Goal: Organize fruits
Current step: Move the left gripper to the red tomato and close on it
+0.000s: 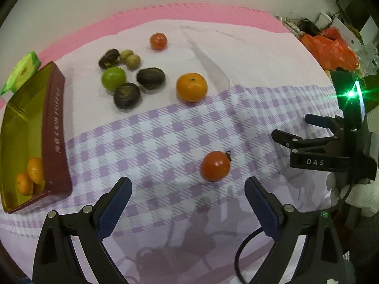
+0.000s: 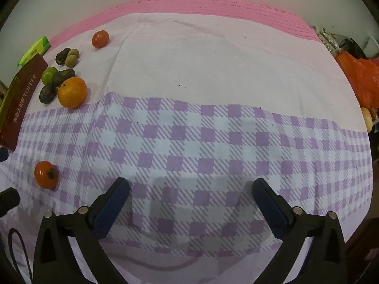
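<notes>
The left gripper [image 1: 187, 189] is held wide apart over the purple checked cloth [image 1: 154, 137], with nothing in it. A small red tomato [image 1: 215, 165] lies just in front. The right gripper [image 2: 190, 190] is wide apart too. Two small oranges [image 1: 30, 176] are seen inside the dark red tin box [image 1: 53, 127].

The cloth [image 2: 189, 146] was pale lilac with a purple-and-white checked band, over a pink mat [image 2: 213, 4]. The tin [image 1: 53, 127] was maroon outside with pale lettering, gold-green inside, and held orange fruits [image 1: 30, 177]. Loose fruits: orange mandarin [image 1: 191, 87], red tomatoes [image 1: 215, 166], green lime [image 1: 113, 78], dark brown fruits [image 1: 126, 95].
</notes>
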A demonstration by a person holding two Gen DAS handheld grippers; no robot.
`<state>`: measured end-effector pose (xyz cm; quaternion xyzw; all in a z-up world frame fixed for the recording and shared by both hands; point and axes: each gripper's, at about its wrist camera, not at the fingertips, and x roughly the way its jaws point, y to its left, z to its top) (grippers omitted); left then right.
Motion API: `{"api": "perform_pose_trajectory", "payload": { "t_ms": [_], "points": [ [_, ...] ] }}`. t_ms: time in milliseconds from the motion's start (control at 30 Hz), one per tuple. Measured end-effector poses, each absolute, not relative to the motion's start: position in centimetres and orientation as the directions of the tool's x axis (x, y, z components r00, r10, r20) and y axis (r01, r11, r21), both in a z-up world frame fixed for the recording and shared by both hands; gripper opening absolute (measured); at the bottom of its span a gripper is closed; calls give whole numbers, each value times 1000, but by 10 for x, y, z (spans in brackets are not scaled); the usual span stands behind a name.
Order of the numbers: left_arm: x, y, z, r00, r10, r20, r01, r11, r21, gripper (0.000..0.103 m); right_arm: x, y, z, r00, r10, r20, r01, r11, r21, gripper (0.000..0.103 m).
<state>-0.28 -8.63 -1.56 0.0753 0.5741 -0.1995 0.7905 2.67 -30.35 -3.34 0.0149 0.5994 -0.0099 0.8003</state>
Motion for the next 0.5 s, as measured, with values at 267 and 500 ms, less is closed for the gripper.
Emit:
{"api": "perform_pose_trajectory", "payload": {
  "t_ms": [267, 500],
  "points": [
    [-1, -105, -20, 256, -238, -937, 436, 894, -108, 77, 31, -309, -34, 283, 15, -959, -1, 1000, 15, 103],
    [2, -113, -31, 231, -228, -946, 435, 894, -109, 57, 30, -313, -33, 284, 15, -959, -3, 1000, 15, 103]
  ]
}}
